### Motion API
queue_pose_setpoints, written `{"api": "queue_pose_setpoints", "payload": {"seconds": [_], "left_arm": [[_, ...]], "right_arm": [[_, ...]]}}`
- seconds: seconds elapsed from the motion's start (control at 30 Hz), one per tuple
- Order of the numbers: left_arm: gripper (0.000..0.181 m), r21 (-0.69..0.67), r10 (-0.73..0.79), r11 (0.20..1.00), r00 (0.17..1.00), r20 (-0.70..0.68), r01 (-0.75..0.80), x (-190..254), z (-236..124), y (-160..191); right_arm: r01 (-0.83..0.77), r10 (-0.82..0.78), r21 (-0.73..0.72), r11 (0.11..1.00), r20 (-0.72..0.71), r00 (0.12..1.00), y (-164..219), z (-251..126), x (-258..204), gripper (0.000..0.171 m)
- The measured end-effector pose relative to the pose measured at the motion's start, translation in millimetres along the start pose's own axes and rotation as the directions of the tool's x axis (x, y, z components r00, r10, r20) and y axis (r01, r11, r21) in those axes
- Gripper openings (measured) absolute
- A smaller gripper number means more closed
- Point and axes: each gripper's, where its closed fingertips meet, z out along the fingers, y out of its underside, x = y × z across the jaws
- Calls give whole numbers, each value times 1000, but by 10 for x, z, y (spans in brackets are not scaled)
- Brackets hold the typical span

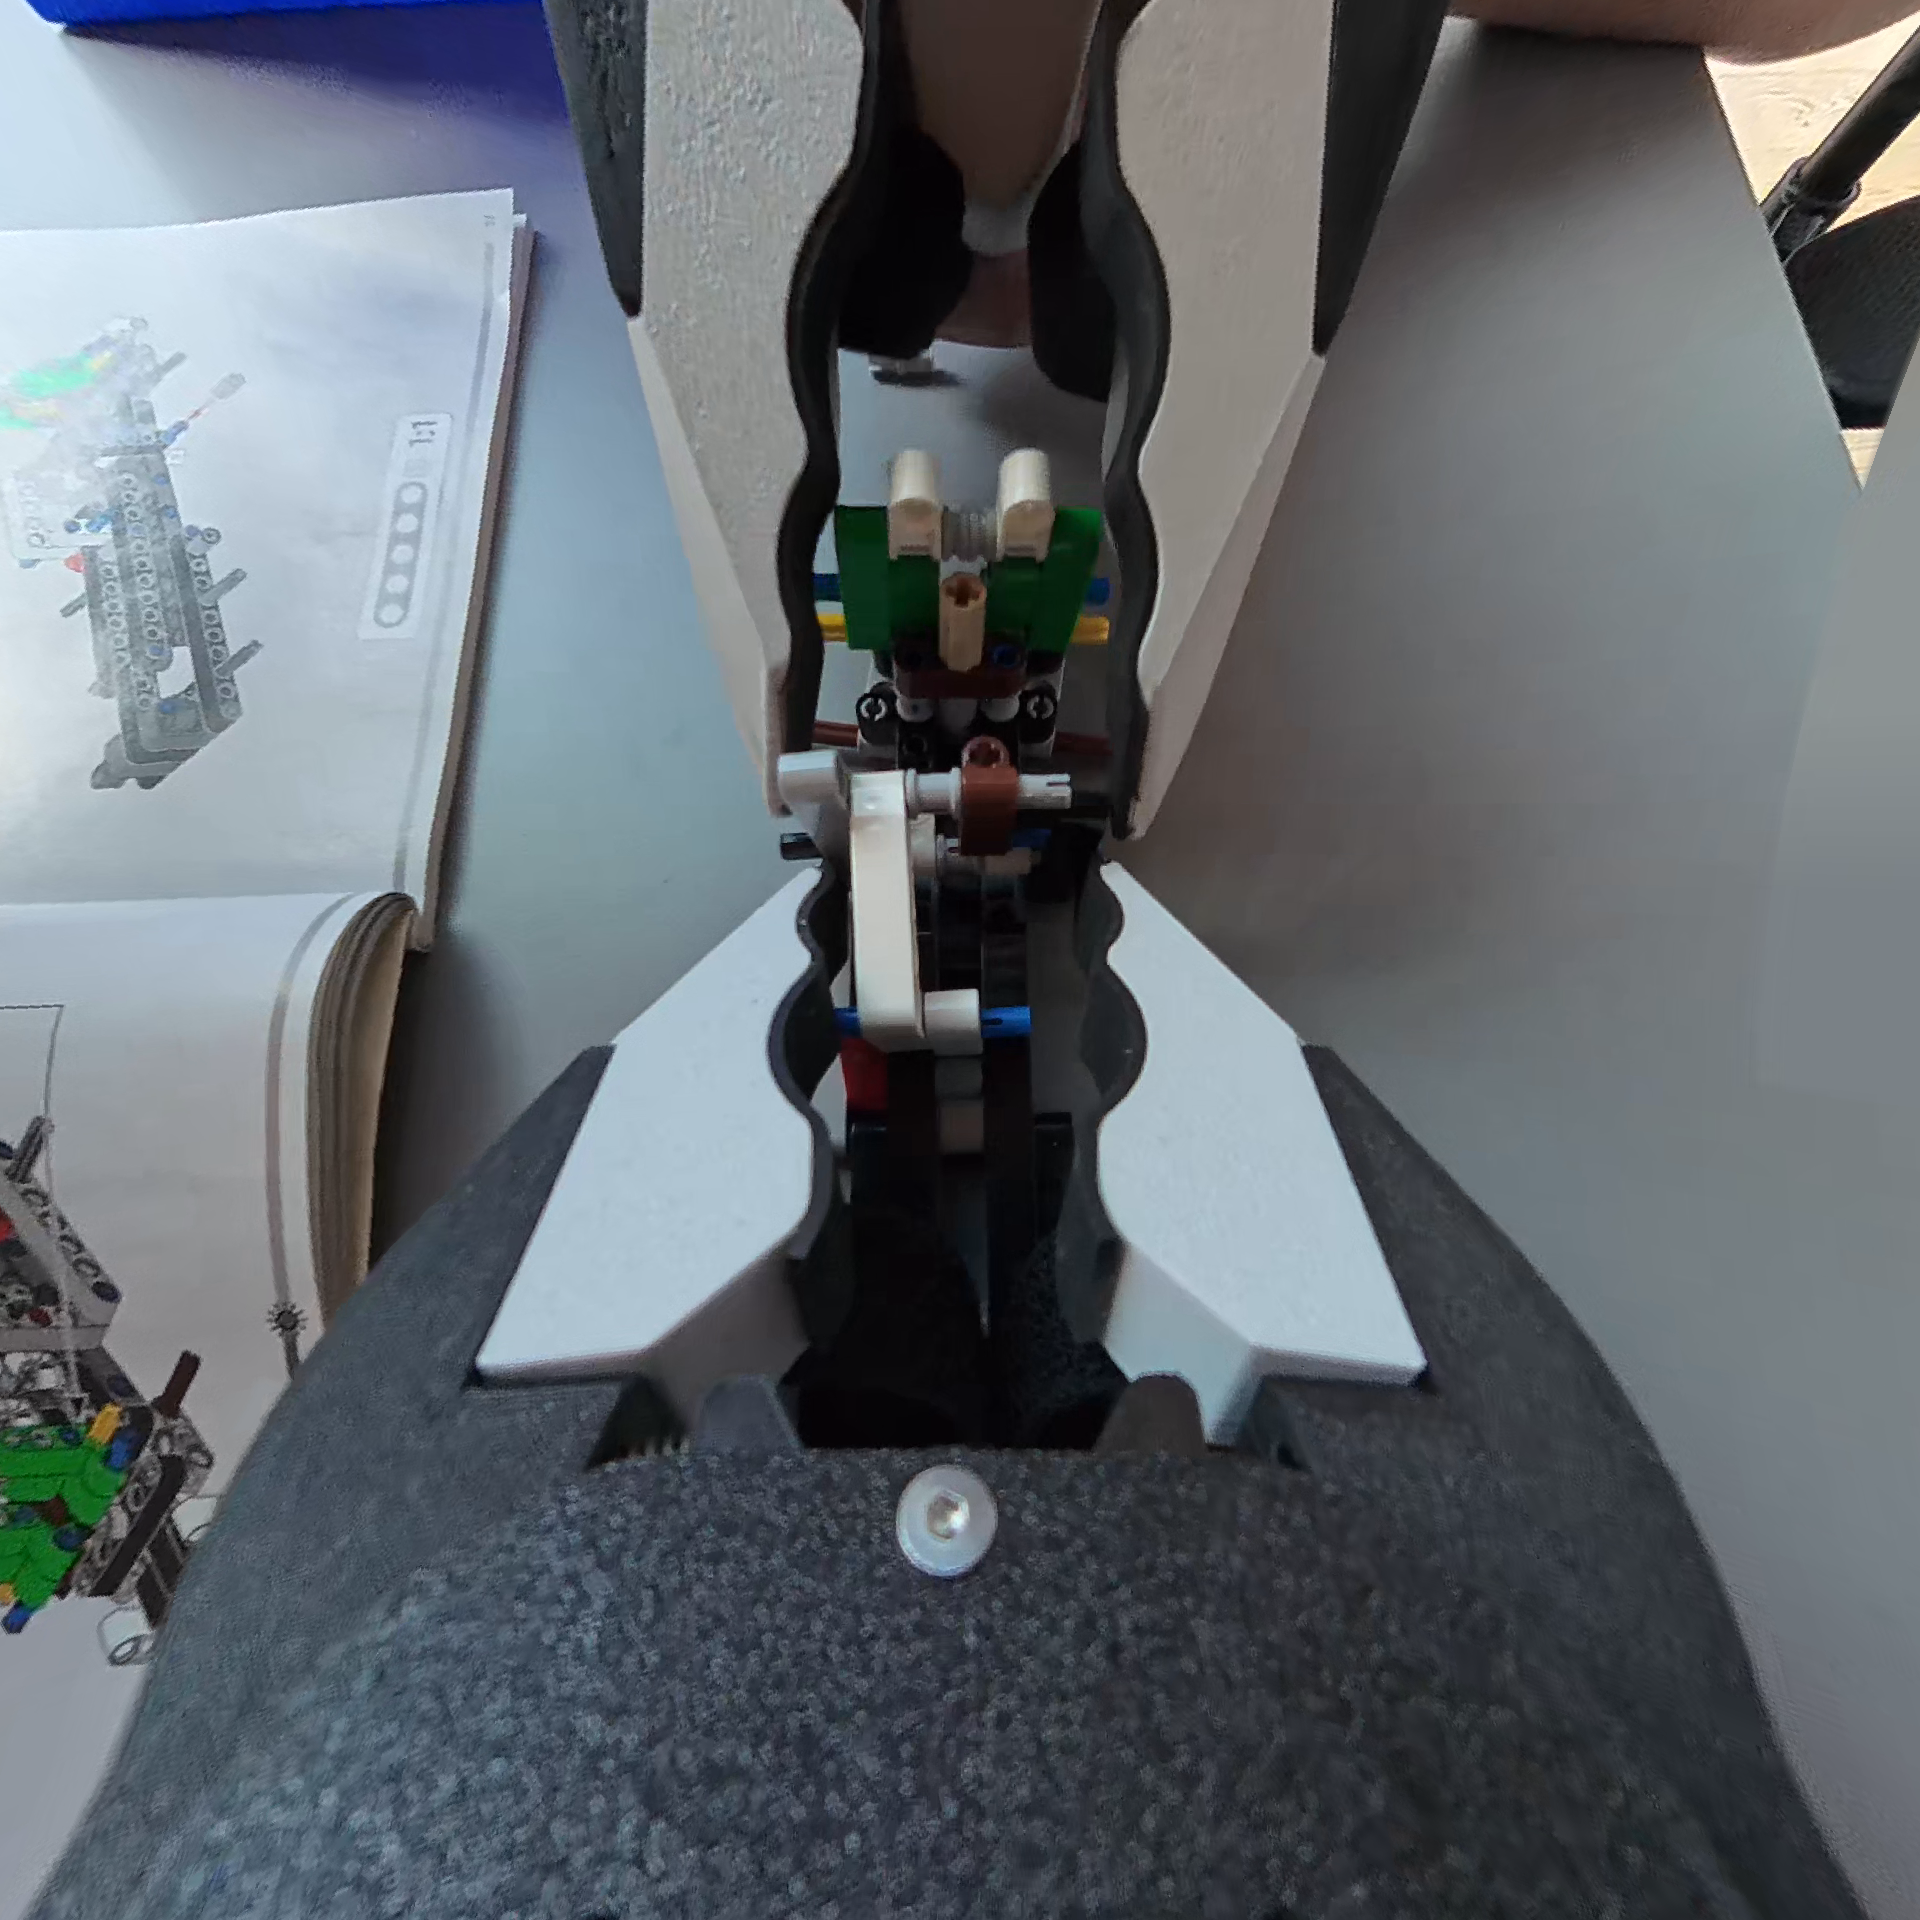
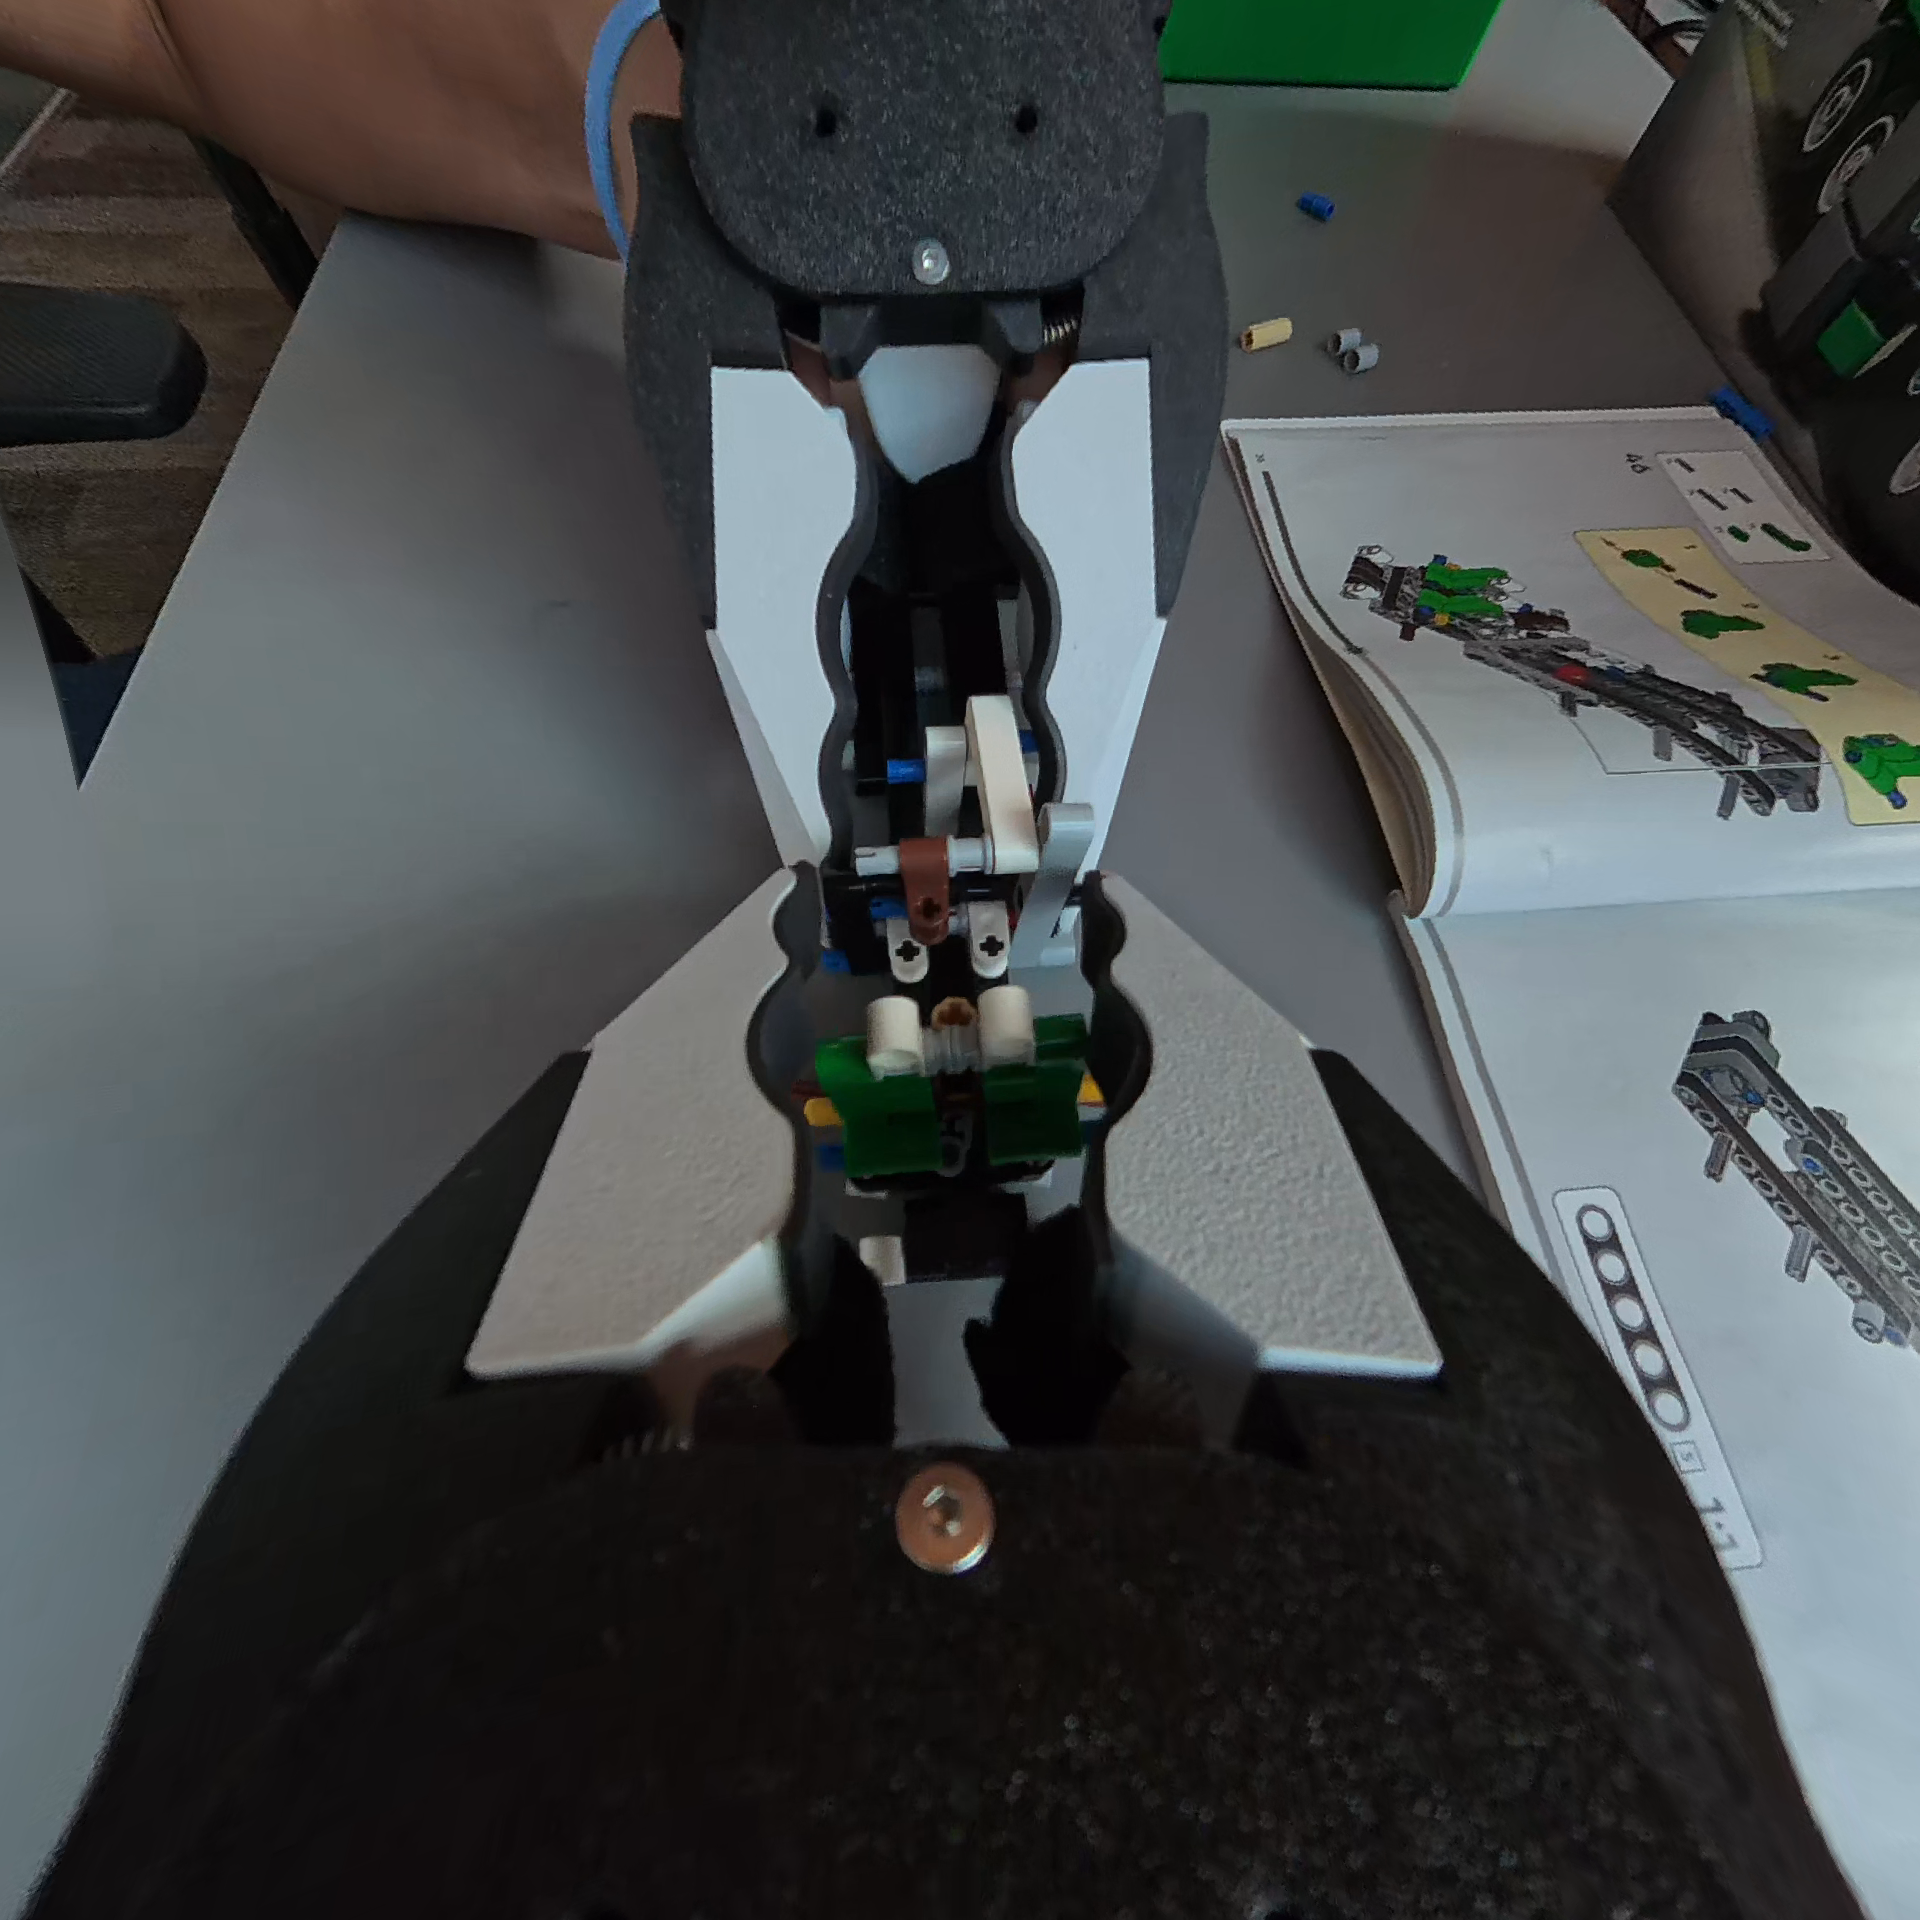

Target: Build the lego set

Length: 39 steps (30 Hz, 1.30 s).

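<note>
A: What is seen in the left wrist view?
B: At centre frame, a long black lego assembly [image 1: 961, 790] with green plates and a white beam is clamped by the left gripper [image 1: 951, 935].
A: And the right wrist view?
B: Its green end is gripped by the right gripper [image 2: 940, 997] above the grey bench [image 2: 416, 727].

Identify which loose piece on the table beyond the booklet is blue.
The small stud-like piece farthest from the booklet; the tube is tan and the connector beside it grey.
</note>
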Motion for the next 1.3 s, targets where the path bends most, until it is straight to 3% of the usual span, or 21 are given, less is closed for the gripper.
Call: {"api": "queue_pose_setpoints", "payload": {"seconds": [1.3], "left_arm": [[38, -31, 71, 997, 997, 18, -70, 69, 22, -22]], "right_arm": [[-16, 18, -33, 999, 50, 999, 32, -3, -70, 40]]}}
